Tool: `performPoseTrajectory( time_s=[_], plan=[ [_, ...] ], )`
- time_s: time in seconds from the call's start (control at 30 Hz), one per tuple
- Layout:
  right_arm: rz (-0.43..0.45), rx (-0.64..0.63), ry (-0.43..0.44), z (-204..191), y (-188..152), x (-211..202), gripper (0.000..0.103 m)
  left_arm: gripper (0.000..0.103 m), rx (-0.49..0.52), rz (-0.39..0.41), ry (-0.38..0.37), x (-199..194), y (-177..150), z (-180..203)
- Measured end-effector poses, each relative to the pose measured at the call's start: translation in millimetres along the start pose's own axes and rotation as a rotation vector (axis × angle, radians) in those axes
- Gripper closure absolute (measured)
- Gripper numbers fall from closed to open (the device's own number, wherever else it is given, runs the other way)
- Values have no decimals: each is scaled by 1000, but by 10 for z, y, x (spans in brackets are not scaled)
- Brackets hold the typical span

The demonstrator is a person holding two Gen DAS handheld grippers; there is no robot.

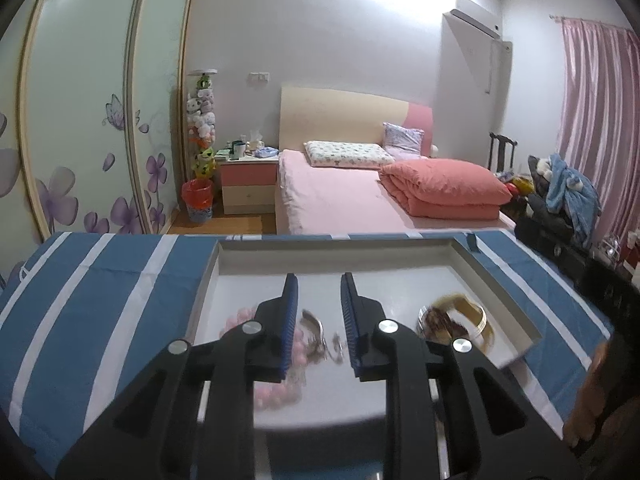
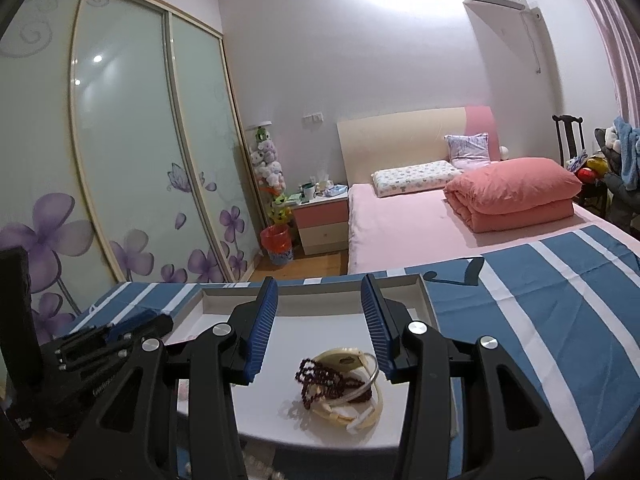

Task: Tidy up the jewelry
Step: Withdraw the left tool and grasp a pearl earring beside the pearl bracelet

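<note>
A shallow white tray (image 1: 332, 246) lies on a blue-and-white striped cloth (image 1: 100, 280). Inside it, my left gripper (image 1: 319, 280) is open with a narrow gap. Below that gap lies a silver chain piece (image 1: 316, 328), and a pink bead bracelet (image 1: 236, 320) is partly hidden under the left finger. To the right is a pile of bangles (image 1: 452, 318). In the right wrist view my right gripper (image 2: 319, 284) stands open above this pile (image 2: 344, 380): cream bangles, a silver bangle (image 2: 374, 372) and a dark red bead string (image 2: 320, 372). Neither gripper's pads touch anything.
The tray's rim (image 2: 312, 292) stands up around the jewelry. The left gripper's body (image 2: 108, 340) is close on the left in the right wrist view. A person's hand (image 1: 592, 392) shows at the lower right. Beyond the table are a pink bed (image 1: 340, 196) and a wardrobe (image 1: 80, 120).
</note>
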State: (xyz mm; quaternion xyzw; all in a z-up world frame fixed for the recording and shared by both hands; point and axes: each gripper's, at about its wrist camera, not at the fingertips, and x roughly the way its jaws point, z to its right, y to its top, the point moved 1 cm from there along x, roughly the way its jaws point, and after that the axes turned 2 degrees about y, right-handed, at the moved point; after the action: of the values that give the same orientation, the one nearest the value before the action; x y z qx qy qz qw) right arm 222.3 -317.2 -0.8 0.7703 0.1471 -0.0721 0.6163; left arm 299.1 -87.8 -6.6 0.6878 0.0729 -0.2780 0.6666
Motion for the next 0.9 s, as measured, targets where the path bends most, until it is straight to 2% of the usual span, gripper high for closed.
performPoseTrajectory(
  time_s=[0.17, 0.47, 0.6, 0.9],
  plan=[
    [2, -16, -3, -23, -61, -273, 58, 80, 39, -67, -46, -197, -255, 42],
    [-31, -9, -21, 21, -272, -632, 58, 80, 155, -240, -190, -354, -728, 263],
    [-44, 15, -24, 88, -301, -644, 58, 80, 226, -296, -207, -320, -877, 404],
    [-40, 28, -16, 173, -355, -692, 58, 80, 229, -362, -168, -157, -901, 391]
  ],
)
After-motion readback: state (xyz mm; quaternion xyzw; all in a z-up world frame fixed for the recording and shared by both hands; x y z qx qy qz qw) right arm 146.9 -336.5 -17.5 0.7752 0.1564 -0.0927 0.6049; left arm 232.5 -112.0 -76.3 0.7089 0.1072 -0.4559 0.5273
